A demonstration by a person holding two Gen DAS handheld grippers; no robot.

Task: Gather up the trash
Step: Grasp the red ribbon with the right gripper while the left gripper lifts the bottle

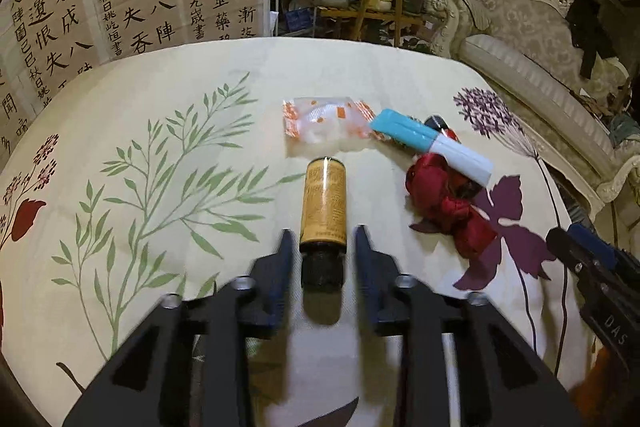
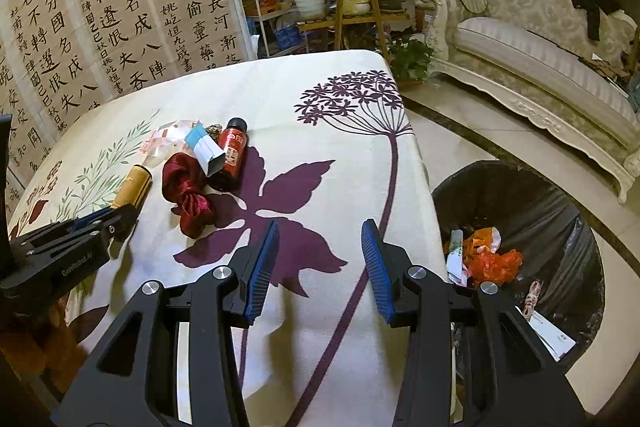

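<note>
A floral tablecloth (image 2: 320,107) fills the middle of both views, with calligraphy panels (image 2: 120,7) upper left and a pale carved sofa (image 2: 540,39) upper right. Lower centre of the left wrist view, the amber bottle (image 1: 324,203) lies on its side between the spread fingers of the left gripper (image 1: 322,239), seemingly untouched by either, with the clear wrapper (image 1: 320,121), blue-and-white carton (image 1: 432,143) and red ribbon (image 1: 444,199) beyond. Only the right wrist view shows the lined trash bin (image 2: 520,203) at lower right beside the table and the small red bottle (image 2: 232,155); its right gripper (image 2: 320,227) hangs spread and empty.

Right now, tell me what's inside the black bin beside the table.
The bin, lined with a black bag, holds crumpled orange plastic, a white wrapper and printed paper. Whatever lies beneath these, and behind the right gripper, is hidden.
</note>
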